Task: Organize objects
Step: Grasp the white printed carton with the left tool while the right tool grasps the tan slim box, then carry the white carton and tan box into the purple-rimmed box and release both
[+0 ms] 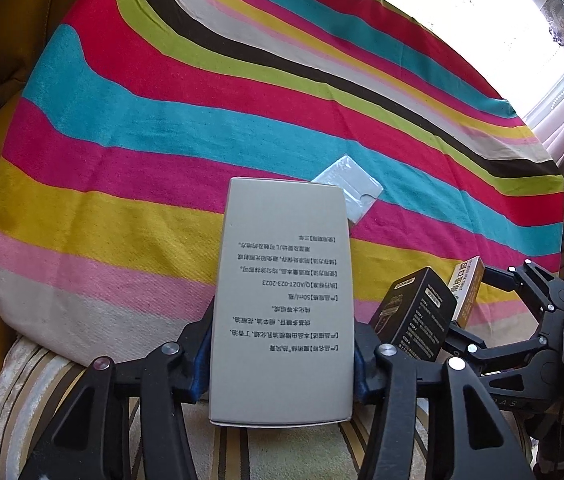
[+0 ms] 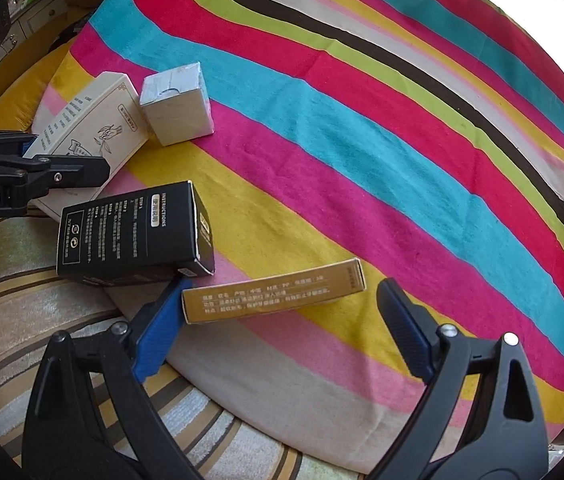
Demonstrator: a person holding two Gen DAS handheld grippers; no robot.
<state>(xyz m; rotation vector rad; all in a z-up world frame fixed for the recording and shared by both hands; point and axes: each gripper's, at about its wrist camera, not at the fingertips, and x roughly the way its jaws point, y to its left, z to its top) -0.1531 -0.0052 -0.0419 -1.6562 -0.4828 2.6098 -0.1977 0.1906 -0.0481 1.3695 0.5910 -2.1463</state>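
The left tool (image 1: 282, 364) is clamped on the tall pale box (image 1: 282, 300), blue pads pressing its two long sides near the lower end, so the box stands forward over the striped cloth (image 1: 162, 140). The right tool (image 2: 282, 328) is wide and holds nothing; its left pad (image 2: 158, 332) sits just beside the near end of the gold box (image 2: 274, 292), which lies flat on the cloth next to the black box (image 2: 130, 232). To do this step well, the right tool probably needs to straddle the gold box across its narrow width, not its length, and settle lower before closing. The black box is close enough to be nudged. A small grey box (image 2: 176, 108) and a flat packet (image 1: 349, 188) lie farther off.
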